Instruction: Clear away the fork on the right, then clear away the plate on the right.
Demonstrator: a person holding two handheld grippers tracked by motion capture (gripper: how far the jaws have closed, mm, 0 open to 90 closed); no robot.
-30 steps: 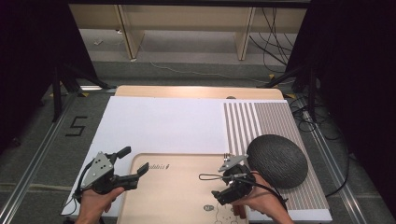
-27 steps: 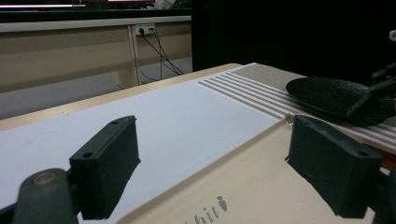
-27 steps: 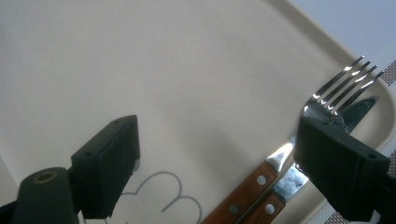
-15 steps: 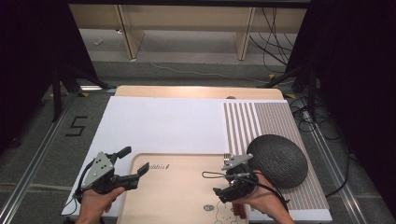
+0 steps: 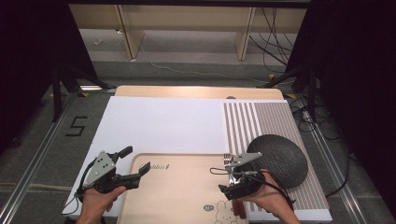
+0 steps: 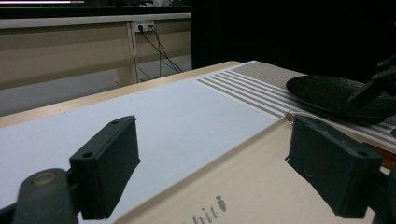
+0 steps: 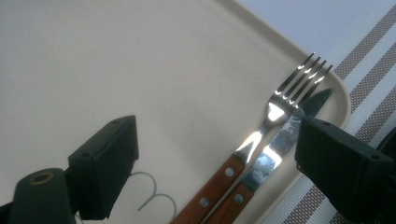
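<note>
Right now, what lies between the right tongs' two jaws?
In the right gripper view, the open right tongs straddle a fork and a knife lying side by side on the beige tray; neither jaw touches them.

Grey floor (image 5: 187, 60) beyond the table's far edge.
Wooden bench legs (image 5: 126, 30), trailing cables (image 5: 275, 28), black curtains (image 5: 359, 70) at both sides.

Bright, even overhead light on the table (image 5: 159, 123), dark surroundings; glare on the fork (image 7: 280, 105) (near jaws blurred).
</note>
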